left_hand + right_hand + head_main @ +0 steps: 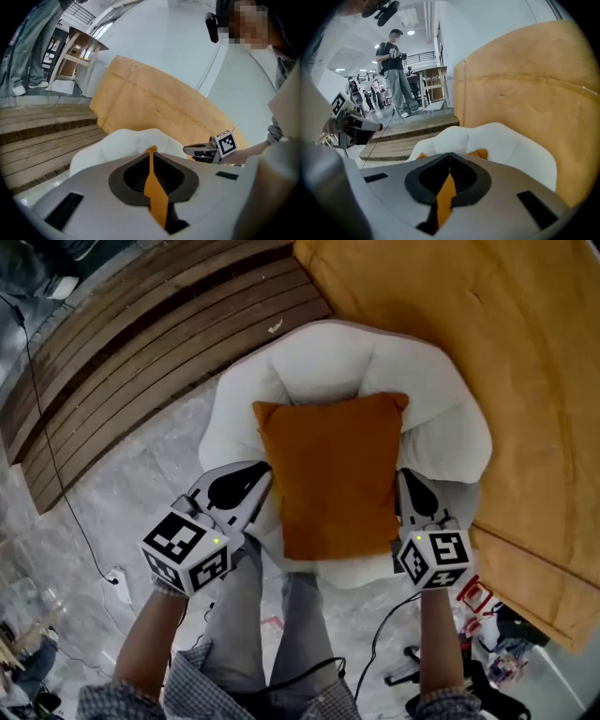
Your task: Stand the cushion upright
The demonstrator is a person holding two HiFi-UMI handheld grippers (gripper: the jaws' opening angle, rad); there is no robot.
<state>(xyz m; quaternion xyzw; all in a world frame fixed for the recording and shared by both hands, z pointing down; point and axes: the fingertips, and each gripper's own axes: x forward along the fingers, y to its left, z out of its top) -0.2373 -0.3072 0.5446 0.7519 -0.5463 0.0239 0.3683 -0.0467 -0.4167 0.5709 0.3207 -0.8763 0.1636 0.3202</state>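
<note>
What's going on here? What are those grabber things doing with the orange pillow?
A person is holding a grabber tool in each hand. The left gripper and the right gripper are each pinched shut on one side edge of the orange cushion. The cushion sits in a puffy white chair. It looks like the person is holding it by both sides so they can set it up straight.
</note>
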